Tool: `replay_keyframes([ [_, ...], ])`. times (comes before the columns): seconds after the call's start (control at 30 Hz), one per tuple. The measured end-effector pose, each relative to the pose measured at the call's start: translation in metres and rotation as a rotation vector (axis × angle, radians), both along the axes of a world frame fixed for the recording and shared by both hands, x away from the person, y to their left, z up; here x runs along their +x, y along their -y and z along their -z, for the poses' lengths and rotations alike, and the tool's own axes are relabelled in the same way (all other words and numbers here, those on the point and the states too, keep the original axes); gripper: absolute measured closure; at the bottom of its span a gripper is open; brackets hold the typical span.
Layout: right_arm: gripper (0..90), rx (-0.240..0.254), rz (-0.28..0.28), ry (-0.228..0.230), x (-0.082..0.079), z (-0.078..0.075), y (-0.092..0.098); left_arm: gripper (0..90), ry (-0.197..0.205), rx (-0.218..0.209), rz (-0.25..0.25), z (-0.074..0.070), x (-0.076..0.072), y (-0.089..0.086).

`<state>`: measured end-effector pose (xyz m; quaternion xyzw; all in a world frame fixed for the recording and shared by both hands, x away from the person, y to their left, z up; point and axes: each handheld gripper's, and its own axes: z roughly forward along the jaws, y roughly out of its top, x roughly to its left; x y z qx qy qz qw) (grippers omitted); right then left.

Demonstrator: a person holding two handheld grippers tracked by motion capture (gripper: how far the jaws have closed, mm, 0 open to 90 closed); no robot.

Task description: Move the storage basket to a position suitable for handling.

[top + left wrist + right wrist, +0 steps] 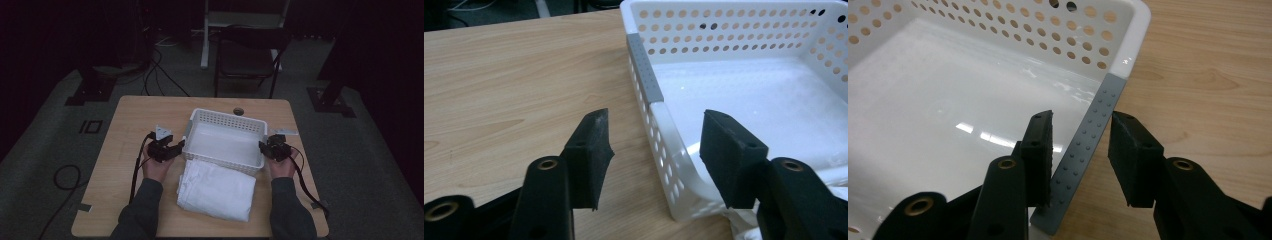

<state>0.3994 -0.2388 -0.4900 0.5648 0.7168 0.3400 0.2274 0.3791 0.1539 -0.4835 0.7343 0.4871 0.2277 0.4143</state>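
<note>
With jaws wide, left gripper (pixel 654 155) straddles the white basket (pixel 744 90) rim; right gripper (pixel 1080 160) straddles its grey rim strip (pixel 1083 150), jaws narrower, not touching.

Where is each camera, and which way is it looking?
High view: above the person's side, looking forward and down on the table; both forearms, left gripper and right gripper show.
Left gripper view: rides the left gripper, looking along its open jaws at the basket wall.
Right gripper view: rides the right gripper, its jaws either side of the basket's grey strip.
All three share the white basket; the folded cloth lies before it.
</note>
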Motion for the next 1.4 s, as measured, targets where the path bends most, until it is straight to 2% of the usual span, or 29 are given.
replay_keyframes([
  [0.2,62.6,-0.036,-0.027,0.003,0.007,-0.002,-0.009,46.0,-0.017,0.005,-0.016,0.003,0.006,-0.001],
  [0.3,60.2,-0.033,-0.029,0.013,0.005,-0.004,-0.01,46.2,-0.026,0.004,-0.024,0.005,0.008,-0.003],
  [0.37,55.5,-0.045,-0.026,0.023,-0.002,-0.006,-0.011,46.5,-0.03,0.005,-0.023,0.006,0.009,-0.002],
  [0.43,55.0,-0.052,-0.032,0.029,-0.014,-0.008,-0.012,47.3,-0.033,0.011,-0.018,0.008,0.009,-0.001],
  [0.5,55.1,-0.058,-0.038,0.029,-0.019,-0.008,-0.012,47.7,-0.036,0.013,-0.015,0.008,0.008,-0.001],
  [0.57,60.3,-0.067,-0.05,0.016,-0.032,-0.008,-0.014,50.2,-0.037,0.015,-0.01,0.009,0.008,0.0],
  [0.67,62.9,-0.057,-0.067,0.0,-0.036,-0.006,-0.014,51.0,-0.041,0.012,-0.011,0.01,0.008,0.0],
  [0.8,65.2,-0.048,-0.051,0.005,-0.032,-0.006,-0.015,56.6,-0.039,0.005,0.004,0.01,0.006,0.001],
  [1.0,67.3,-0.073,-0.061,0.011,-0.018,-0.007,-0.02,66.0,-0.042,0.012,0.002,0.011,0.007,0.0],
  [1.13,67.8,-0.081,-0.084,0.022,-0.007,-0.007,-0.027,67.2,-0.046,0.018,-0.018,0.011,0.008,-0.004],
  [1.2,68.2,-0.064,-0.096,0.022,0.0,-0.006,-0.029,67.5,-0.047,0.017,-0.026,0.011,0.009,-0.006],
  [1.4,69.2,-0.071,-0.102,0.026,0.012,-0.006,-0.035,67.6,-0.045,0.019,-0.048,0.011,0.011,-0.011],
])
